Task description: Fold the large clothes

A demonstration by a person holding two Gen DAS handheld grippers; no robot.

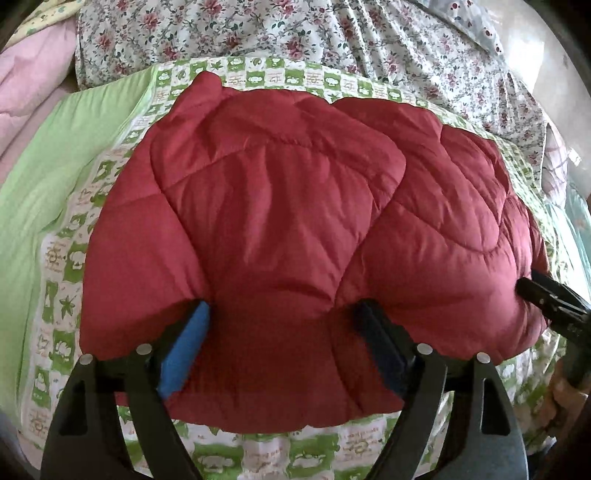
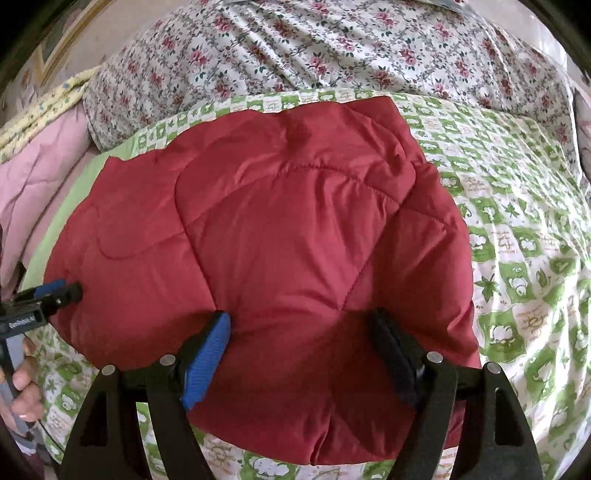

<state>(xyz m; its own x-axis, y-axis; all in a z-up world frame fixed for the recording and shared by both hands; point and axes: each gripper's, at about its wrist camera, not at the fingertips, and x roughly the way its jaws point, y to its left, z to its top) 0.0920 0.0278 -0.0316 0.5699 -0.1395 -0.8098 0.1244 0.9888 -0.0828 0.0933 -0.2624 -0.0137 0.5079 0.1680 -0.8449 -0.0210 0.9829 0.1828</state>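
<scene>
A puffy red quilted jacket [image 1: 295,206] lies folded on the green-and-white patterned sheet [image 1: 59,266]. My left gripper [image 1: 279,317] points down into its near edge. The jaws stand wide, a thick bulge of red fabric sits between the blue pad [image 1: 184,343] and the dark pad [image 1: 380,343], and only the tips are sunk in the padding. My right gripper [image 2: 299,332] holds a wad of the jacket [image 2: 295,229] near its front edge, creases running to its pads. Each view shows the other gripper at the jacket's side: the right gripper [image 1: 532,291], the left gripper [image 2: 70,291].
A floral quilt [image 1: 295,33] is bunched across the back of the bed. Pink bedding [image 1: 26,88] lies at the far left. A person's hand [image 2: 26,384] grips the left tool's handle. Bare patterned sheet [image 2: 524,258] stretches to the jacket's right.
</scene>
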